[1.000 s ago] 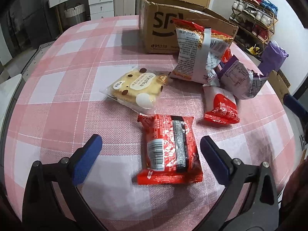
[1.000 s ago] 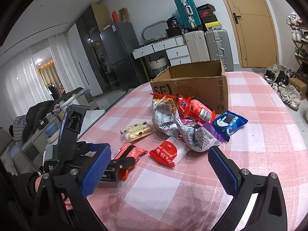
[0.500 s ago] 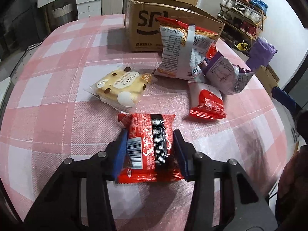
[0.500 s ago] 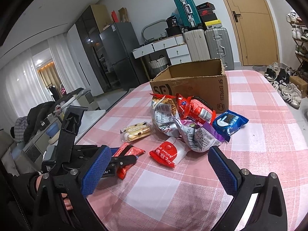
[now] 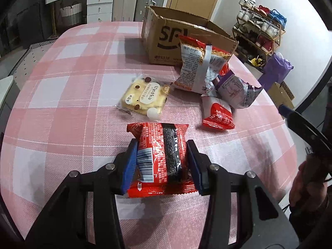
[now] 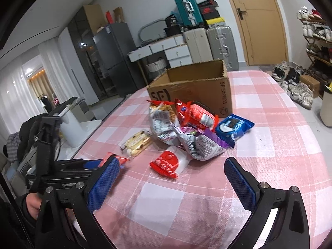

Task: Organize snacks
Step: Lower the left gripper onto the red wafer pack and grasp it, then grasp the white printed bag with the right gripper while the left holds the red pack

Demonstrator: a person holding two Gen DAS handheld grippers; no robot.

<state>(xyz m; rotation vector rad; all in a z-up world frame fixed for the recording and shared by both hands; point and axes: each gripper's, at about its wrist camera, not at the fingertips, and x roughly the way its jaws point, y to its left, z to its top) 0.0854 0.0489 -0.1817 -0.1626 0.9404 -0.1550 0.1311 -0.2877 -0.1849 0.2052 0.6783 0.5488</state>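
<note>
Both blue pads of the left gripper [image 5: 161,161] press on the sides of the red packet [image 5: 159,155], low over the checked table [image 5: 62,108]. Its jaws have just been closing. The right gripper [image 6: 172,178] stands wide apart and holds nothing. Other snacks [image 6: 186,128] lie before the box [image 6: 193,89].

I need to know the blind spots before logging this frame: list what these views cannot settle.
- Cardboard box contents: right wrist view sees only its inner walls; left wrist view, its outside.
- Red snack packet front face: left wrist view shows its back seam; the left gripper covers both sides.
- Same packet in the right wrist view: mostly hidden behind the right gripper finger.
- Blue cookie pack: absent from left wrist view.
</note>
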